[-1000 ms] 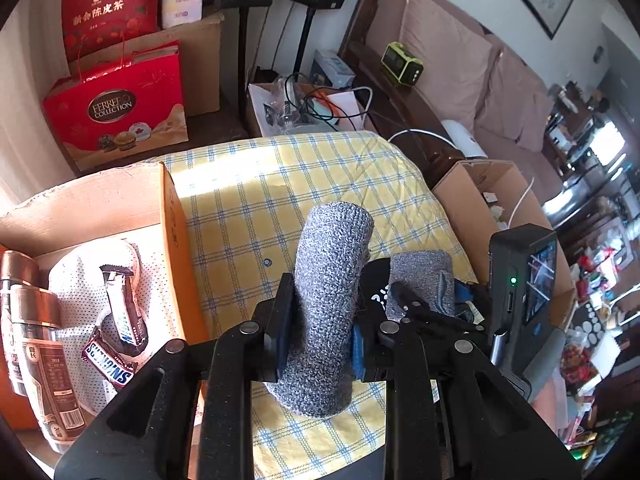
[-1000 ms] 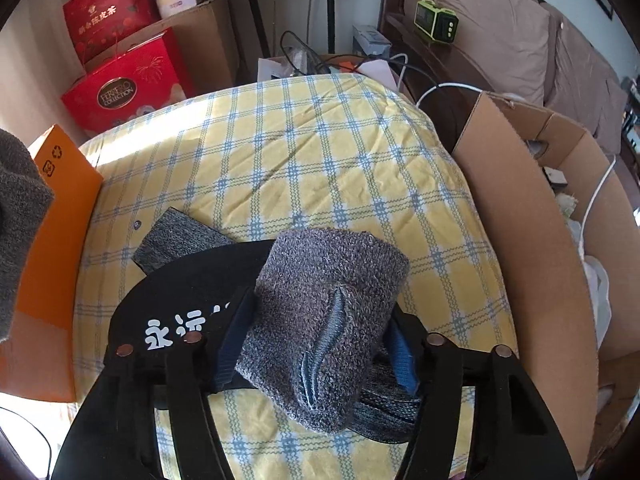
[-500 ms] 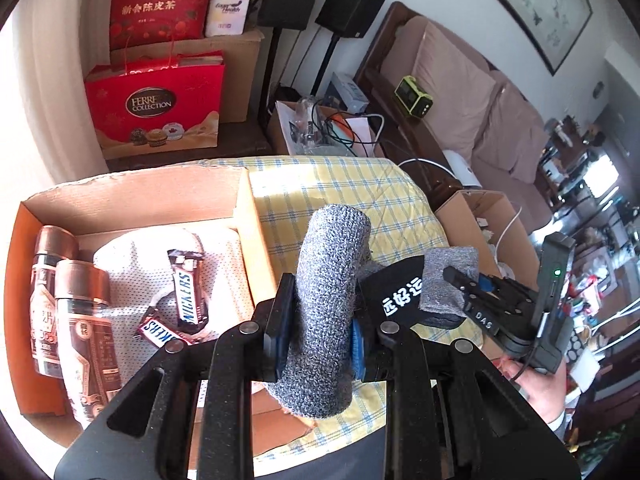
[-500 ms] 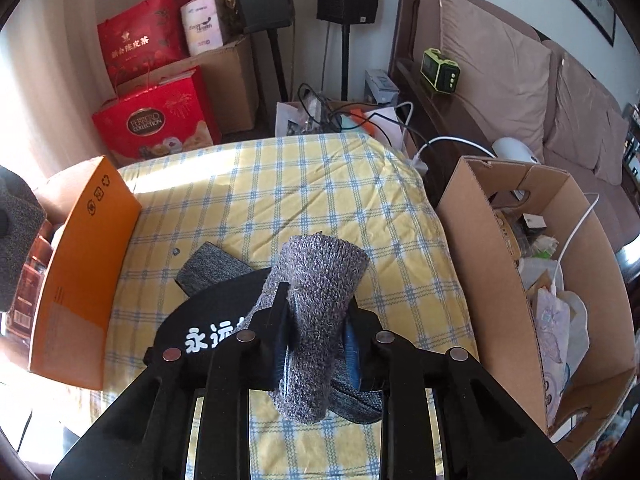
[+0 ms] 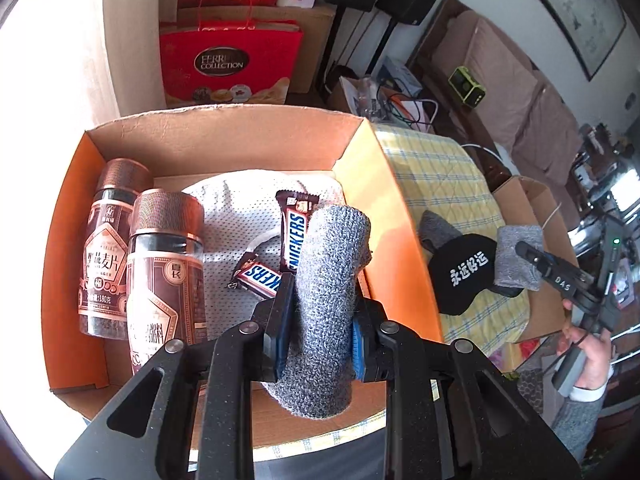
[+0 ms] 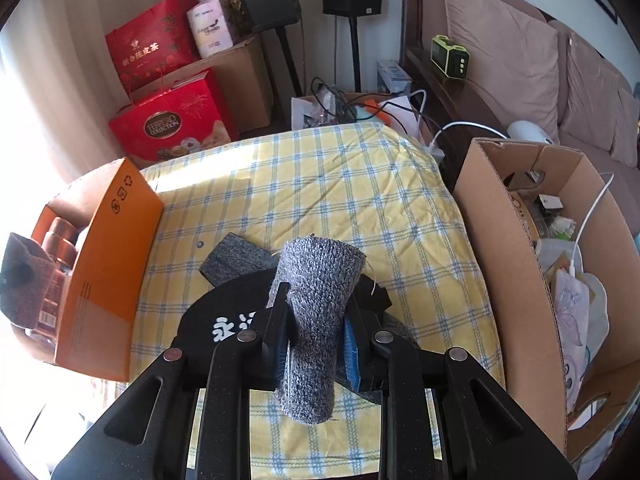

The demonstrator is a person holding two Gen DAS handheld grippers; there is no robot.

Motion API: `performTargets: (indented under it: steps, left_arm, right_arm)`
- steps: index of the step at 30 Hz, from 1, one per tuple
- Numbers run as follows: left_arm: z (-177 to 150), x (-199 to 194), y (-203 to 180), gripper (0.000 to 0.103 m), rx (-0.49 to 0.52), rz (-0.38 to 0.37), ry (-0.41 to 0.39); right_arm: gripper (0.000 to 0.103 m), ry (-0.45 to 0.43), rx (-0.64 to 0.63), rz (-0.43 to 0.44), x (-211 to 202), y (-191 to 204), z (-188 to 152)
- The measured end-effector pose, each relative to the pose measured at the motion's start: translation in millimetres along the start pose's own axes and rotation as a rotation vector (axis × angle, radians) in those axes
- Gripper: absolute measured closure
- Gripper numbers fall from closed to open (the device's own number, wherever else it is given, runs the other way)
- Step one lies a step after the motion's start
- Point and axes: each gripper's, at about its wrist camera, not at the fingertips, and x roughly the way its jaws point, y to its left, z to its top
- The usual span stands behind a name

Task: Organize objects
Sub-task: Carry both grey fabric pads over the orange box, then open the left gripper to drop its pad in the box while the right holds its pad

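My left gripper [image 5: 320,328] clenches a soft, light grey sock [image 5: 326,300] mid-frame, gripped around its middle. My right gripper [image 6: 316,340] pinches another grey sock [image 6: 316,312]; both feel limp, unbreakable.

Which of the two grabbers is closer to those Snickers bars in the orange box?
Left. The left gripper, shut on a grey sock, hangs just above the Snickers bars; the right gripper is over the checked cloth, outside the box.

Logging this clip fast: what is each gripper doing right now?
Left gripper: closed on a grey knit sock, over the orange box.
Right gripper: closed on another grey sock.
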Motion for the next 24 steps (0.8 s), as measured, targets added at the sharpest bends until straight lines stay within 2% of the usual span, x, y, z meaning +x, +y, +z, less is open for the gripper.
performTargets:
  steps: [4, 8, 12, 15, 17, 18, 19, 21, 24]
  left_arm:
    - [-7, 12, 10, 0.081, -0.006, 0.004, 0.041]
    - [-14, 22, 19, 0.081, -0.015, -0.028, 0.088]
    - [-16, 30, 12, 0.081, 0.039, -0.102, 0.121]
    - [-15, 39, 1, 0.08, 0.09, -0.112, 0.149]
    - [-14, 46, -6, 0.077, 0.111, -0.11, 0.163]
    - [-14, 49, -8, 0.069, 0.116, -0.108, 0.168]
    - [-13, 52, -9, 0.056, 0.11, -0.106, 0.17]
    - [-11, 51, -7, 0.043, 0.087, -0.103, 0.158]
    - [-9, 40, -1, 0.043, 0.061, -0.103, 0.125]
  right_arm:
    - [0.081, -0.033, -0.017, 0.055, -17, 15, 7]
    - [0.081, -0.057, -0.054, 0.122, -34, 39, 15]
    - [0.081, -0.07, -0.096, 0.191, -45, 66, 19]
    - [0.081, -0.073, -0.125, 0.223, -49, 86, 21]
    - [0.081, -0.074, -0.144, 0.237, -50, 98, 22]
    - [0.081, -0.073, -0.152, 0.241, -50, 104, 23]
    - [0.081, -0.073, -0.16, 0.246, -50, 109, 23]
    - [0.081, -0.071, -0.175, 0.258, -50, 119, 24]
    - [0.081, -0.068, -0.195, 0.27, -49, 133, 25]
